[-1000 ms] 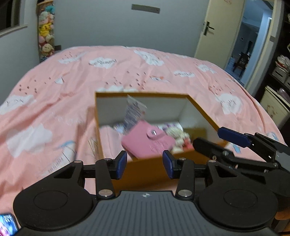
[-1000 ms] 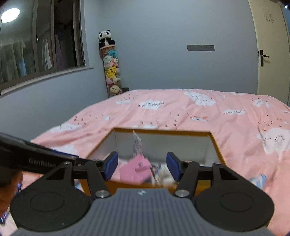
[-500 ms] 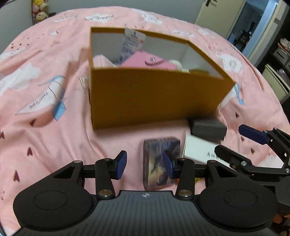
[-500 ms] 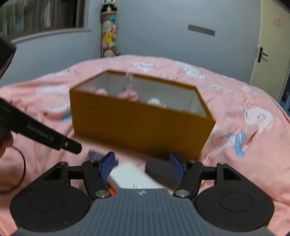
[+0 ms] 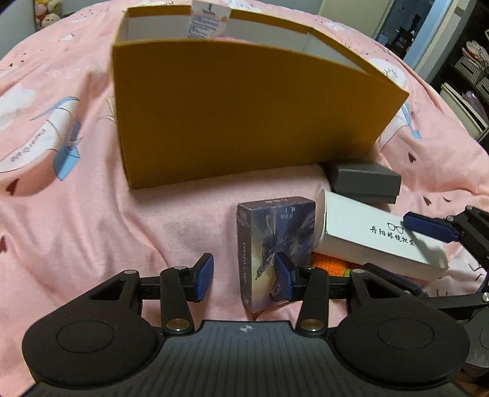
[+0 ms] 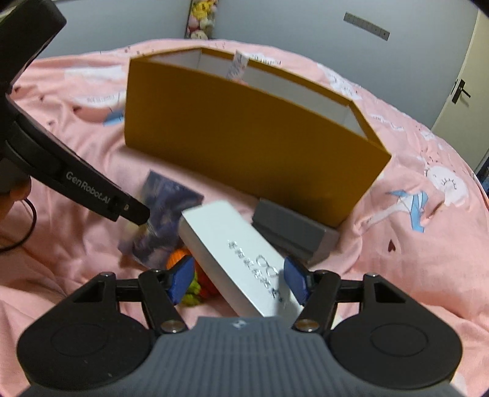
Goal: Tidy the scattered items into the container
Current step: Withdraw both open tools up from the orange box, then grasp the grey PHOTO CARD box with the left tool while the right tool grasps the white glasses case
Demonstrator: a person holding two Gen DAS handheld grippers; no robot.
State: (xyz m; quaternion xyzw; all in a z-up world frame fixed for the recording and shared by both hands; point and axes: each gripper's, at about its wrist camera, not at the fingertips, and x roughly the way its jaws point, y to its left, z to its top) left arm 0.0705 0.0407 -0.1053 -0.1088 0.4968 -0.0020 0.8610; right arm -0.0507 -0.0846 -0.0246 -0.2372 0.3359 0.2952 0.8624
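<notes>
One tall printed paper packet (image 5: 209,19) is seen inside the open mustard-yellow cardboard box (image 5: 244,113); the left gripper (image 5: 243,279), just widened, and right gripper (image 6: 238,279) are held apart, gripping nothing.

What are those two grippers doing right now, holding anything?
Left gripper: open, holding nothing; its jaws just widened beside the dark blue picture box.
Right gripper: open, straddling the white rectangular glasses case, not gripping.

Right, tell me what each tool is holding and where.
Nothing is held. The left tool is open above the dark card box; the right tool is open, straddling the white glasses box.
</notes>
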